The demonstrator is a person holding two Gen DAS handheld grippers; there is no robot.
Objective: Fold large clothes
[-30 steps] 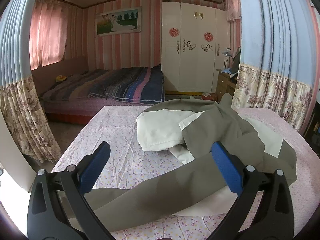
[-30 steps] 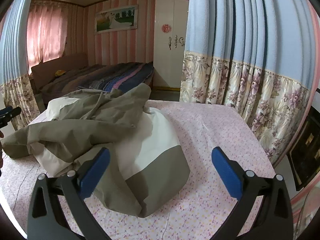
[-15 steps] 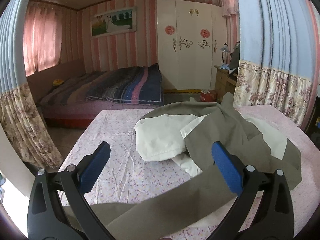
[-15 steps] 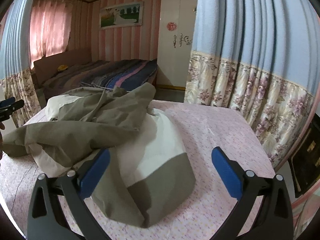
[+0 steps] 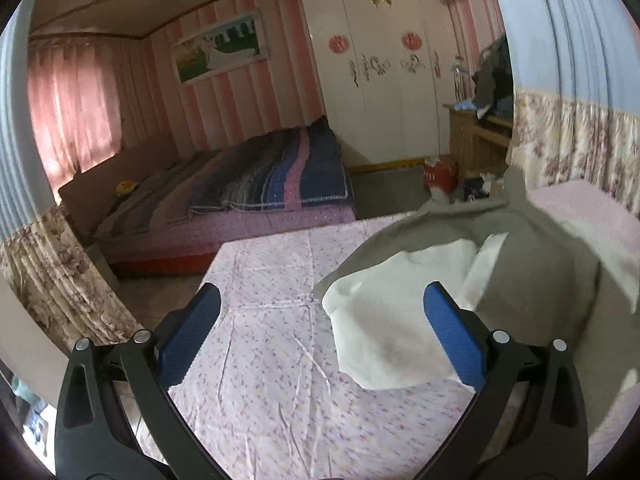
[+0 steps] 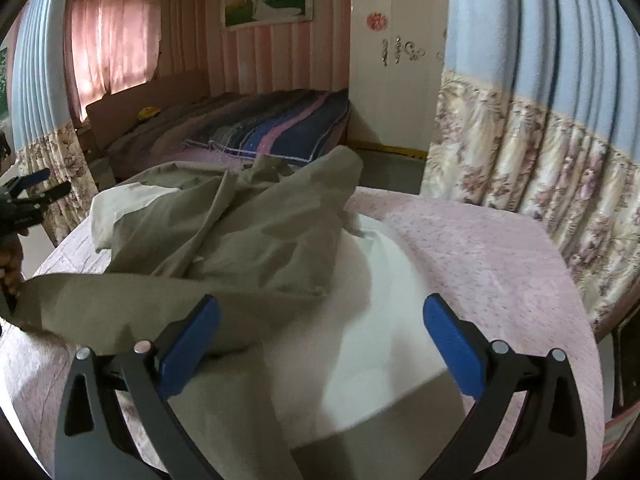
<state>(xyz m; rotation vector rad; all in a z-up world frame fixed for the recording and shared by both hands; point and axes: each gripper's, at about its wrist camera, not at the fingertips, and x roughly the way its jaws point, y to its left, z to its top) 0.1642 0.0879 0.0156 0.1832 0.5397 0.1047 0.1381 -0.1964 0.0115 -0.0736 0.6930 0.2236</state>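
Observation:
A large olive and white garment [image 6: 256, 236] lies crumpled on the table with the pink flowered cloth [image 6: 480, 264]. One long olive sleeve [image 6: 92, 304] stretches toward the table's left edge. My right gripper [image 6: 320, 304] is open and hovers low over the garment's near white part, holding nothing. My left gripper [image 5: 322, 292] is also open and empty above the cloth [image 5: 272, 360], with the garment [image 5: 532, 276] to its right, its white flap [image 5: 384, 332] reaching behind the right finger. In the right wrist view the left gripper [image 6: 50, 183] shows at the far left, above a hand [image 6: 10, 268].
Flowered blue curtains [image 6: 540, 168] hang close on the table's right, and another curtain [image 5: 52, 280] hangs on the left. Beyond the table stand a bed [image 5: 248, 192] with a striped blanket, a white wardrobe [image 5: 384, 80] and a wooden dresser [image 5: 476, 136].
My left gripper has swung left and up, so the olive sleeve no longer lies between its fingers. My right gripper has moved in closer over the garment.

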